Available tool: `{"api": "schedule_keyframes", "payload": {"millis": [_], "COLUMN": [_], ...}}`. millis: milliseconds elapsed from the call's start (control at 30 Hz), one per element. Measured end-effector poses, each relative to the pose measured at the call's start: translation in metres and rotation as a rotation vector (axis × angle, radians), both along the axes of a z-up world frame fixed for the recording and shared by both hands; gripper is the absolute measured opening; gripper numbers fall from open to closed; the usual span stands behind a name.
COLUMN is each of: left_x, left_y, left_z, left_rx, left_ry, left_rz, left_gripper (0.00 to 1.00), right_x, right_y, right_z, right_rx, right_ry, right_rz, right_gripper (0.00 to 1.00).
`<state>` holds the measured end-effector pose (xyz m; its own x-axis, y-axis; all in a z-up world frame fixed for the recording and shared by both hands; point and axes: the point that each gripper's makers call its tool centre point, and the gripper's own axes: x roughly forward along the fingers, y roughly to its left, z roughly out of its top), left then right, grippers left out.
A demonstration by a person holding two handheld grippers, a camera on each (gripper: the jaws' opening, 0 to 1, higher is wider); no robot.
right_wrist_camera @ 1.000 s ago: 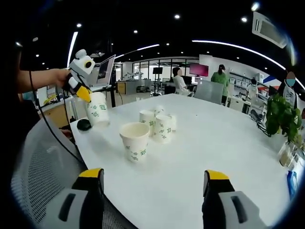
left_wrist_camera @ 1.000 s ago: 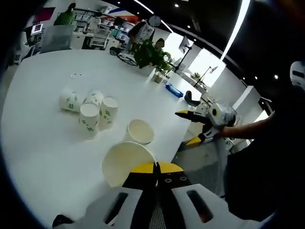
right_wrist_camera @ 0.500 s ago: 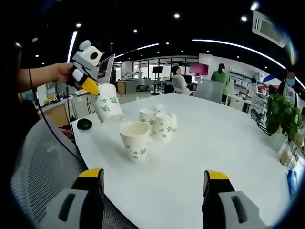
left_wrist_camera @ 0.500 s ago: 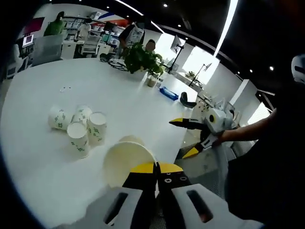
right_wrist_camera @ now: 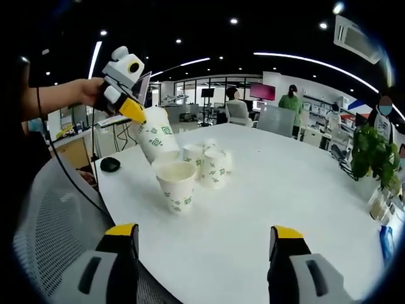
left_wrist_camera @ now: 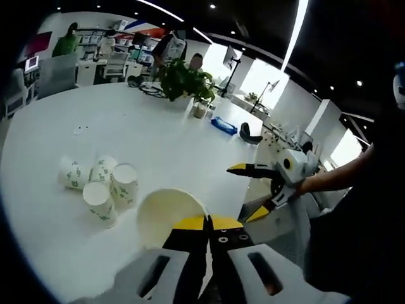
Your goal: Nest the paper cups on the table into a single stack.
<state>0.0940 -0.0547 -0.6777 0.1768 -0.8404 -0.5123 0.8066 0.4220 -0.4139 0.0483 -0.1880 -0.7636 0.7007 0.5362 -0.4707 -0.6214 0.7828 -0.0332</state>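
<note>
A paper cup (right_wrist_camera: 156, 134) is being gripped by its rim in the closed jaws of the left gripper (right_wrist_camera: 134, 111), tilted, its base just over the mouth of an upright cup (right_wrist_camera: 176, 185) on the white table (right_wrist_camera: 266, 190). More cups (right_wrist_camera: 209, 163) are being left clustered behind. The right gripper (right_wrist_camera: 201, 235) is being held near the table's edge, jaws wide apart and holding nothing.
</note>
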Motion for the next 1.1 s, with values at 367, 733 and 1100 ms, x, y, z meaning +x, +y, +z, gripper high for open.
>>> {"api": "schedule_keyframes", "payload": {"millis": [367,733,1100], "left_x": [0.006,0.009,0.009], "left_y": [-0.014,-0.015,-0.025], "left_z": [-0.011,-0.037,-0.047], "left_rx": [0.05,0.181,0.219], "left_ry": [-0.018,-0.054,-0.077], "left_rz": [-0.029,-0.069,-0.108], "left_gripper": [0.0,0.0,0.0], "right_x": [0.001,0.001,0.002], "right_y": [-0.001,-0.002,-0.003], "right_z": [0.0,0.0,-0.001], "right_rx": [-0.001,-0.002,-0.005], "right_ry": [-0.004,-0.001,0.002], "right_rz": [-0.005,-0.011,-0.018], "right_gripper": [0.85,0.84,0.83]}}
